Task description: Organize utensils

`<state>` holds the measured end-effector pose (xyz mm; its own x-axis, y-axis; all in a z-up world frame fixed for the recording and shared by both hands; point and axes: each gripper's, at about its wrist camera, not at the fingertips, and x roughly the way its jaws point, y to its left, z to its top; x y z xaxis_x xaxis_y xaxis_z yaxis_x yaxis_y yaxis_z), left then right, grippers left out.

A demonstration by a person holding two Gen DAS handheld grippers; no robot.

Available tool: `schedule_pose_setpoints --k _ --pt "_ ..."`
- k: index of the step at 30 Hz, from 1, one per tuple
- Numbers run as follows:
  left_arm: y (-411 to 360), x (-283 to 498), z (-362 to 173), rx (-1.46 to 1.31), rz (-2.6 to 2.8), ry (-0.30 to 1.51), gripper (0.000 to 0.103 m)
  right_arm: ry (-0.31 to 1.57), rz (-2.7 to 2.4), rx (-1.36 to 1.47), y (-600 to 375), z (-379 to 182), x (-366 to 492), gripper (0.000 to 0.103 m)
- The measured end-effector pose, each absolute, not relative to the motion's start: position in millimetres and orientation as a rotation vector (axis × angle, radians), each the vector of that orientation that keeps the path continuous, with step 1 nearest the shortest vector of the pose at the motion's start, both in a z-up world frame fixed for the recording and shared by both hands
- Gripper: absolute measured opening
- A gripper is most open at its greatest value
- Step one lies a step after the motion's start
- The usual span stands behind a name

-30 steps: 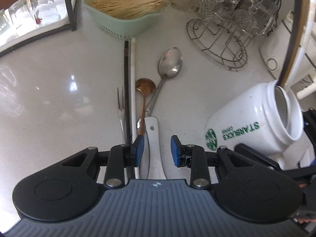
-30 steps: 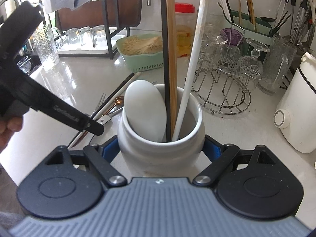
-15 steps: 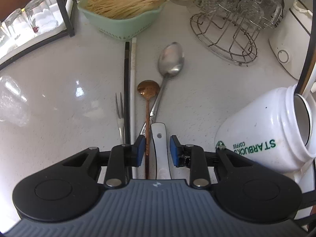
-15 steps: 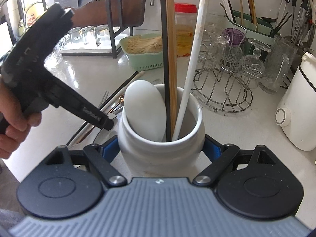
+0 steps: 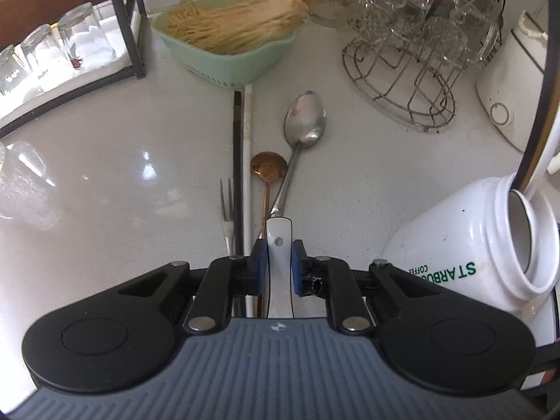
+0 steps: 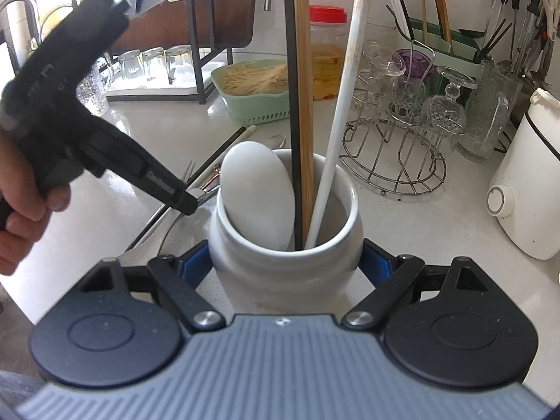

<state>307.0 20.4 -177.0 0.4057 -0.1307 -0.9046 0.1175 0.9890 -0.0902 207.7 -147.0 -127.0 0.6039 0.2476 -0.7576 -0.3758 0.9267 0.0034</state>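
left claw (image 5: 278, 267) closing, pads now touching the white-handled utensil (image 5: 279, 245) that a second ago sat loose between them mid-counter (image 5: 105, 182), pickup ready; right claw (image 6: 285, 267) still pinching the starbucks jar (image 6: 285, 241).

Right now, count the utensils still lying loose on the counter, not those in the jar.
6: black chopstick, white chopstick, small fork, copper spoon, steel spoon, and white handle, which the left gripper is closing on. More may hide beneath the gripper.
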Motion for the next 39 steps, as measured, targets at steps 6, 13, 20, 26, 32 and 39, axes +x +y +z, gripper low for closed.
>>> schedule_pose_setpoints --k 6,13,20,26,32,39 --pt "31 295 -160 -0.04 -0.152 1.098 0.017 0.853 0.358 -0.163 -143 -127 207 0.09" --pt "45 276 -138 -0.084 -0.169 1.051 0.017 0.851 0.378 -0.172 -128 -127 205 0.09" --pt "61 254 -113 -0.117 -0.203 1.001 0.017 0.843 0.388 -0.179 -111 -128 207 0.09" --pt "63 243 -101 -0.123 -0.235 0.964 0.0 0.841 0.395 -0.186 -102 -128 208 0.09" --pt "66 244 -98 -0.13 -0.253 0.951 0.0 0.838 0.389 -0.186 -99 -129 207 0.091" --pt "75 256 -121 -0.168 -0.256 1.014 0.0 0.838 0.385 -0.185 -98 -129 207 0.09"
